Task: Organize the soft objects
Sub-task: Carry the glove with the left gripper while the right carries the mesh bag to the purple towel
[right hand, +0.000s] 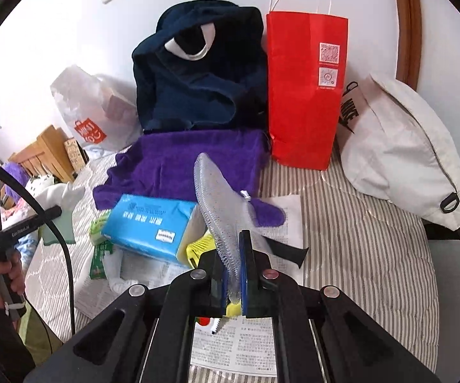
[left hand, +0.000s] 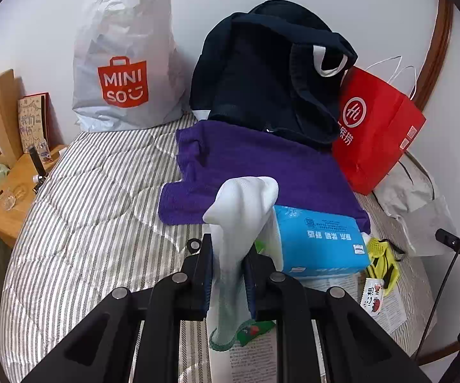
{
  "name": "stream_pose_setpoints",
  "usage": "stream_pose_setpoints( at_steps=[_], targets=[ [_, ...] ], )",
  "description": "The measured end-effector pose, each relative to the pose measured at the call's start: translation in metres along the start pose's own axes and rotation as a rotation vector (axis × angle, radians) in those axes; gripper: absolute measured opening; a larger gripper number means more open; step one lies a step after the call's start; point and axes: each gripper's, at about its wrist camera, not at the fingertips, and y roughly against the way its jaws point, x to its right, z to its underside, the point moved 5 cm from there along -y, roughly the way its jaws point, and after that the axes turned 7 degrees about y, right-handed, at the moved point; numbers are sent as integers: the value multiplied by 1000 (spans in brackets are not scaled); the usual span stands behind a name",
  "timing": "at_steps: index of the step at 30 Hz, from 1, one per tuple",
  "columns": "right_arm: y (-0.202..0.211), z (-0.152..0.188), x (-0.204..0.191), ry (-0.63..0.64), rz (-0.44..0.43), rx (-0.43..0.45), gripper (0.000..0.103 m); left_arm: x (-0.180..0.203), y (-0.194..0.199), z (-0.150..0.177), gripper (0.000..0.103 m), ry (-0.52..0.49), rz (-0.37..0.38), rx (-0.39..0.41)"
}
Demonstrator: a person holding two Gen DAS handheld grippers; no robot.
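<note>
Above the striped quilted bed (left hand: 80, 210), the left gripper (left hand: 228, 252) is clamped on a limp white sock with a green cuff (left hand: 236, 223); the right gripper (right hand: 231, 255) pinches a translucent grey mesh zip pouch (right hand: 220, 210), both lifted before a purple towel (right hand: 198, 159).

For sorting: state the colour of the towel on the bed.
Purple towel, clearest in the right wrist view.
</note>
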Motion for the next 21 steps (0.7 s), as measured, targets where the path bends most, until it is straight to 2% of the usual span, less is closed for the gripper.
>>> stream_pose_setpoints(
  at_steps=[7, 21],
  targets=[
    [-4, -15, 4, -11, -4, 18, 6, 4, -1, -10, 17, -13, 3, 2],
    [-44, -54, -4, -3, -45, 10, 5, 16, -22, -40, 17, -48, -7, -21]
  ],
)
